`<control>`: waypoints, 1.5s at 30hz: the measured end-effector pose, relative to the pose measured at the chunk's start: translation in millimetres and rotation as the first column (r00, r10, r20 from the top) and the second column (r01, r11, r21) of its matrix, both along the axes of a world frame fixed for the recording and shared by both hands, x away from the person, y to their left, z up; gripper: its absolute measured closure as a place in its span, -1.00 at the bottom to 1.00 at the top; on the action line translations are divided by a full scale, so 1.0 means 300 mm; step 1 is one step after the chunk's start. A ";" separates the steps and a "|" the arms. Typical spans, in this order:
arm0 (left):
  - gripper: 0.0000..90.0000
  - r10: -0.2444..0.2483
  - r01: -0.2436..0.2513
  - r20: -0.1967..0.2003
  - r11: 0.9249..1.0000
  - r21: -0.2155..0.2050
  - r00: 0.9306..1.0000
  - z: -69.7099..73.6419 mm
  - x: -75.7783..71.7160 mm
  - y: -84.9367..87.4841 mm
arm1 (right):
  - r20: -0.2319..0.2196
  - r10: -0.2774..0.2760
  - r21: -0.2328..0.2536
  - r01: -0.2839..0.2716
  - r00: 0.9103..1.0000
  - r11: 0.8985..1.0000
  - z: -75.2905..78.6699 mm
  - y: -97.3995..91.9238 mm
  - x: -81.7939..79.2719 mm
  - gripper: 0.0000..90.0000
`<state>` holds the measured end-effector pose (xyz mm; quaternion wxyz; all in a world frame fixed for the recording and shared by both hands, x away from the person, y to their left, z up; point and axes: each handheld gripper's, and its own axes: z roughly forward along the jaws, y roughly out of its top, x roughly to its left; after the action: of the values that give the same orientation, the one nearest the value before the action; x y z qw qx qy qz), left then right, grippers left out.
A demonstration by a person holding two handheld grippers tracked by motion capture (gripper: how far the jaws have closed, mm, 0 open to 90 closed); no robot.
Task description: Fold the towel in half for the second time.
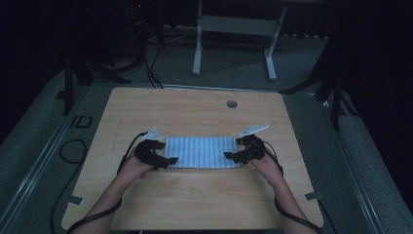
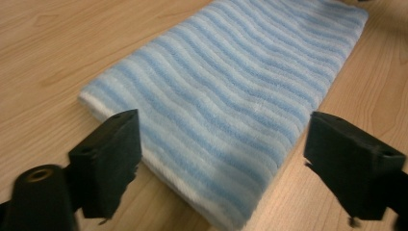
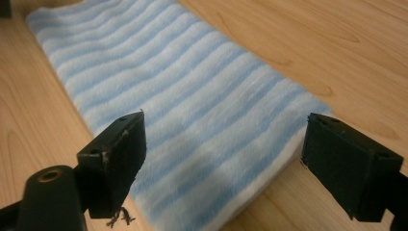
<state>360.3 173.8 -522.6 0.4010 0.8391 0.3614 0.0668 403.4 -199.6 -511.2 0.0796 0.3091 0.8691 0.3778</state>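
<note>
Black two-jaw left gripper (image 1: 168, 158) sitting at left short end of towel, jaws spread wide, nothing pinched; left gripper view showing towel end lying between and beyond jaws, pads clear of fabric. Blue-and-white striped folded terry towel (image 1: 201, 152) lying flat on light wooden table (image 1: 195, 204), middle of near half. Black two-jaw right gripper (image 1: 233, 156) sitting at right short end, jaws likewise gaping, towel untouched between them.
</note>
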 end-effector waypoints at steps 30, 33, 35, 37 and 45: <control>-0.96 0.213 -0.212 0.080 0.977 -0.016 0.974 -0.080 -0.251 0.283 | 0.090 -0.128 -0.020 0.130 0.988 0.991 -0.115 -0.287 -0.146 -0.70; -0.96 0.245 -0.244 0.075 0.970 -0.016 0.967 -0.091 -0.267 0.312 | 0.097 -0.155 -0.011 0.157 0.983 0.988 -0.116 -0.318 -0.165 -0.70; -0.96 0.268 -0.267 0.072 0.963 -0.021 0.961 -0.100 -0.280 0.329 | 0.101 -0.172 -0.004 0.173 0.980 0.985 -0.116 -0.338 -0.179 -0.70; -0.96 0.287 -0.286 0.073 0.958 -0.021 0.955 -0.105 -0.292 0.345 | 0.108 -0.187 0.005 0.188 0.976 0.982 -0.115 -0.356 -0.194 -0.70; -0.96 0.332 -0.329 0.121 0.943 -0.050 0.935 -0.102 -0.347 0.361 | 0.147 -0.266 0.033 0.264 0.953 0.964 -0.111 -0.429 -0.270 -0.70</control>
<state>256.2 282.2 -553.3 0.4184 0.7546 0.4719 0.1815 322.5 -328.3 -544.6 0.1927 0.3941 0.8089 0.3914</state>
